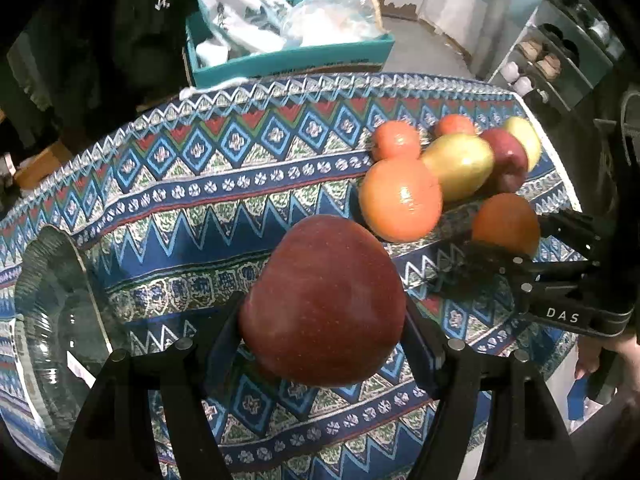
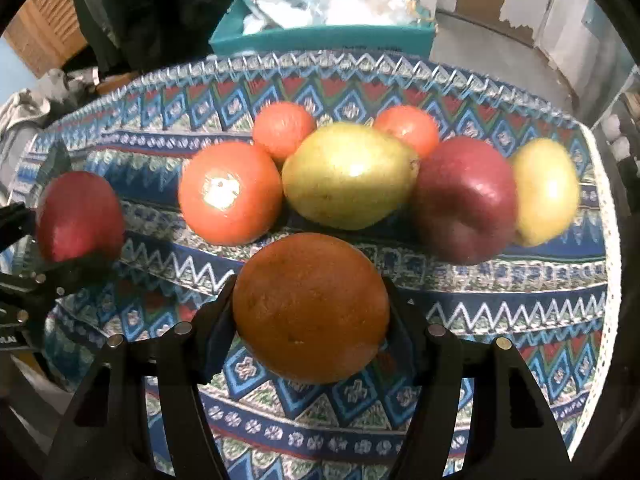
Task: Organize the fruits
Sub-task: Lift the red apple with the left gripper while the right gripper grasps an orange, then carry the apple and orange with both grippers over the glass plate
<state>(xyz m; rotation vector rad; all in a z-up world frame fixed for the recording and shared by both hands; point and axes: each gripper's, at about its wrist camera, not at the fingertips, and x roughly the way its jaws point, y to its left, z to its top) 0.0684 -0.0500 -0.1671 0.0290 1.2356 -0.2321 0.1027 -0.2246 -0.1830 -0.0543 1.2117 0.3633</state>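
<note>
The red apple sits clamped in the left gripper, raised above the patterned tablecloth. The right gripper grips an orange likewise. Step in hand: transfer — both fruits appear lifted clear of the remaining fruit cluster, which lies at 12 o'clock in the right wrist view. The glass bowl lies at 9 o'clock of the apple. Next move probably requires carrying each fruit over the bowl rim before releasing.

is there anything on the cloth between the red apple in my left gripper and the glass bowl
Nothing visible. The red apple is gripped by the left gripper; only patterned tablecloth lies between it and the glass bowl.
</note>
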